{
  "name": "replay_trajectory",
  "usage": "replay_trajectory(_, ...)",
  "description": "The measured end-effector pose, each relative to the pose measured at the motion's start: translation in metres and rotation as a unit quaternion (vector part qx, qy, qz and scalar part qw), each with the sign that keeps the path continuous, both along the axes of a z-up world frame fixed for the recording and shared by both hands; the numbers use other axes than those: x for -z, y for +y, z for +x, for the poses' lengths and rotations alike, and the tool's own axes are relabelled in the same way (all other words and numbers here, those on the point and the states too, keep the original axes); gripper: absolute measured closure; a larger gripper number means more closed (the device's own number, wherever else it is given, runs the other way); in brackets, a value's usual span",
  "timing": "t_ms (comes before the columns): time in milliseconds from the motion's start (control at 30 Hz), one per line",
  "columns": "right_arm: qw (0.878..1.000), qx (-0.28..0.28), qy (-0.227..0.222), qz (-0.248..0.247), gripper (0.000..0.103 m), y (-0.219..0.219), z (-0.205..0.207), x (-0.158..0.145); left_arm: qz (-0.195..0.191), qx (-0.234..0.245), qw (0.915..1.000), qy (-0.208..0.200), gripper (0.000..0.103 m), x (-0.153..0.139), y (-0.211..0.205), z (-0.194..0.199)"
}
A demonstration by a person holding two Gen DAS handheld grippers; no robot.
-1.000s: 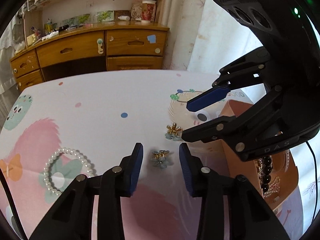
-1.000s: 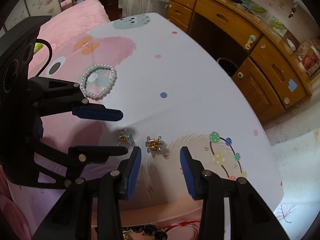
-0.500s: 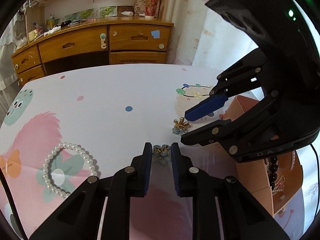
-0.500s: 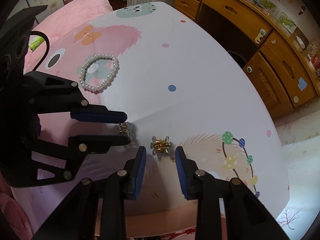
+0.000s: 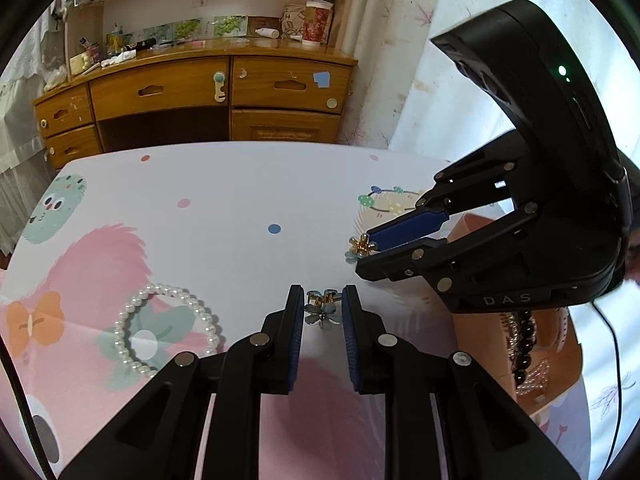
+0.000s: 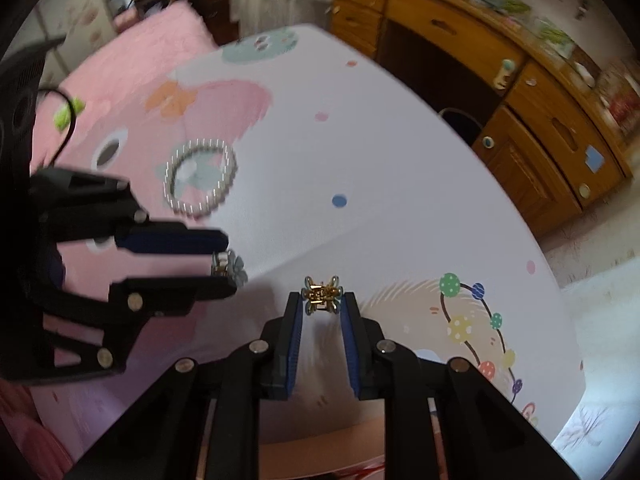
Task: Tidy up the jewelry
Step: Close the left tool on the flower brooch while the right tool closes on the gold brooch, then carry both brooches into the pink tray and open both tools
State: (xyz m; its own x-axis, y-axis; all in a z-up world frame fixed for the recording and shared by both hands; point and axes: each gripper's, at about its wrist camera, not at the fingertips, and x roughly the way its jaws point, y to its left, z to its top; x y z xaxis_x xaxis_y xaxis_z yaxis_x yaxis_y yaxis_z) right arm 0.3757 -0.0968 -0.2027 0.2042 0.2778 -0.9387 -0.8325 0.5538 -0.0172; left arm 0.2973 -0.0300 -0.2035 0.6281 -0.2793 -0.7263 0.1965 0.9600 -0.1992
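Observation:
My left gripper (image 5: 322,304) is shut on a blue flower hair clip (image 5: 322,312), held between its blue pads just above the patterned cloth. It also shows in the right wrist view (image 6: 230,266). My right gripper (image 6: 322,304) is shut on a second gold and blue flower clip (image 6: 322,298), which shows in the left wrist view (image 5: 360,248) at its fingertips. A white pearl bracelet (image 5: 164,330) lies on the cloth to the left. An orange jewelry box (image 5: 532,344) holding dark beads stands at the right, below the right gripper.
The table (image 5: 224,192) carries a white and pink cartoon cloth. A wooden desk with drawers (image 5: 192,96) stands behind it. A pink bed (image 6: 132,64) lies beyond the table in the right wrist view. A black cable (image 5: 612,360) hangs at the right.
Both grippers have closed from open onto the two flower clips. The right wrist view has moved and is now blurred.

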Motion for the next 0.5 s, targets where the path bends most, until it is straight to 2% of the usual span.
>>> replay_trajectory(200,0.993,0.089,-0.012,0.076,0.084,-0.016,-0.012,-0.03,-0.005,-0.003,1.0,-0.001,0.086,-0.025,0.001,-0.012)
replay_trajectory(400,0.983,0.131,-0.034,0.122,0.084,-0.039,-0.038,-0.057,-0.026,0.012,0.9996,0.0,0.086,-0.048,-0.007,-0.024)
replay_trajectory(500,0.976,0.157,-0.047,0.144,0.084,-0.058,-0.054,-0.071,-0.017,0.027,0.9995,-0.006,0.086,-0.056,-0.02,-0.031)
